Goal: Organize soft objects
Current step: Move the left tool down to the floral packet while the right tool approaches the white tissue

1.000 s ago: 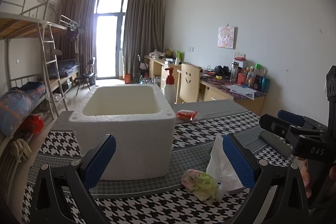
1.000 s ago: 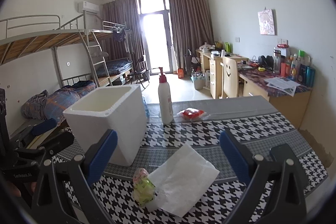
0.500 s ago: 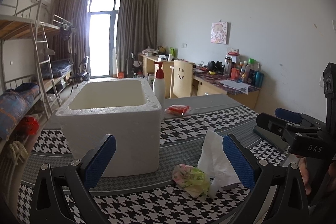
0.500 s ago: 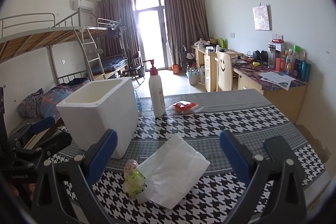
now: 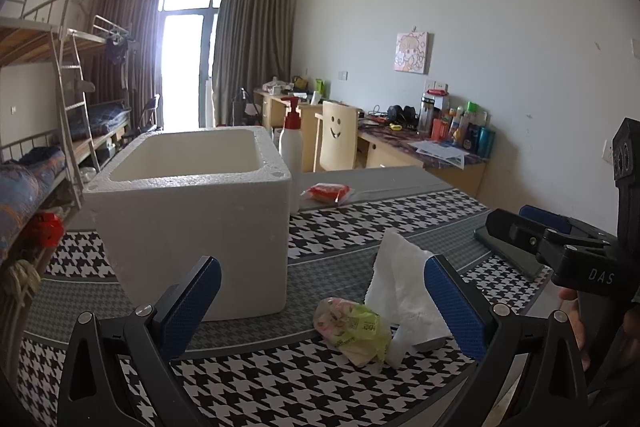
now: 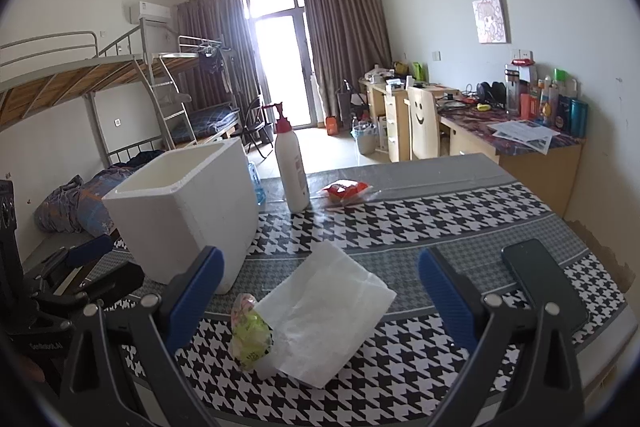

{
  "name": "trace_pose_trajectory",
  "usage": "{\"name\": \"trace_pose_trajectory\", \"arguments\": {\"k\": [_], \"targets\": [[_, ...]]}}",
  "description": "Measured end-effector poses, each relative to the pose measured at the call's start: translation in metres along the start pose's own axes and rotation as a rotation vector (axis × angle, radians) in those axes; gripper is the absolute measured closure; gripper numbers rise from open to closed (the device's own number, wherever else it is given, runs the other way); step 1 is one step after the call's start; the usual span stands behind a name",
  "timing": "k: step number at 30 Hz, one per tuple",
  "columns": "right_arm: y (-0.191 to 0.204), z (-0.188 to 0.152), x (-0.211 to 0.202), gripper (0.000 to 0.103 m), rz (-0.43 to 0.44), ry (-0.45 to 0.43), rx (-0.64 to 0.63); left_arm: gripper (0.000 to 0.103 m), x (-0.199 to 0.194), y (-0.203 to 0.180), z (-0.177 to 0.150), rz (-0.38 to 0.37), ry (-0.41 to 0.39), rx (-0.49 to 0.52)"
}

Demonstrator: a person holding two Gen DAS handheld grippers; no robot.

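A white tissue (image 6: 324, 311) lies on the houndstooth tablecloth, with a small green-and-pink tissue pack (image 6: 250, 331) at its left edge; both also show in the left wrist view, the tissue (image 5: 404, 291) and the pack (image 5: 352, 327). A white foam box (image 5: 192, 223) stands open behind them, also in the right wrist view (image 6: 184, 211). My left gripper (image 5: 320, 299) is open and empty, just in front of the pack. My right gripper (image 6: 318, 289) is open and empty above the tissue.
A white pump bottle (image 6: 291, 163) and a red snack packet (image 6: 344, 190) sit behind the box. A black phone (image 6: 544, 283) lies at the right of the table. Desks, a chair and bunk beds stand behind.
Both grippers have drifted left and a little lower; the box and tissue sit further right in the left view. Nothing was grasped.
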State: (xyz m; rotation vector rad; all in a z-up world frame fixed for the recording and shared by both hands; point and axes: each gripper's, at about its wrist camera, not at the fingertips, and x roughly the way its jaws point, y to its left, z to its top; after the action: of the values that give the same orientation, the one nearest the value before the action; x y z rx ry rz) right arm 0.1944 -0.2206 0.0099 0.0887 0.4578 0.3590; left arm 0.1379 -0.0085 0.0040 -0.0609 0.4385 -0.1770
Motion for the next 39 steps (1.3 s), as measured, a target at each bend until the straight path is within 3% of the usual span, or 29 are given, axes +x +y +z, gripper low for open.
{"name": "trace_pose_trajectory", "arguments": {"k": [12, 39], "targets": [[0.006, -0.013, 0.01, 0.004, -0.019, 0.032, -0.036, 0.001, 0.017, -0.005, -0.008, -0.029, 0.057, 0.012], [-0.012, -0.028, 0.033, 0.004, -0.041, 0.126, 0.021, 0.001, 0.058, -0.015, -0.033, -0.072, 0.209, 0.013]]}}
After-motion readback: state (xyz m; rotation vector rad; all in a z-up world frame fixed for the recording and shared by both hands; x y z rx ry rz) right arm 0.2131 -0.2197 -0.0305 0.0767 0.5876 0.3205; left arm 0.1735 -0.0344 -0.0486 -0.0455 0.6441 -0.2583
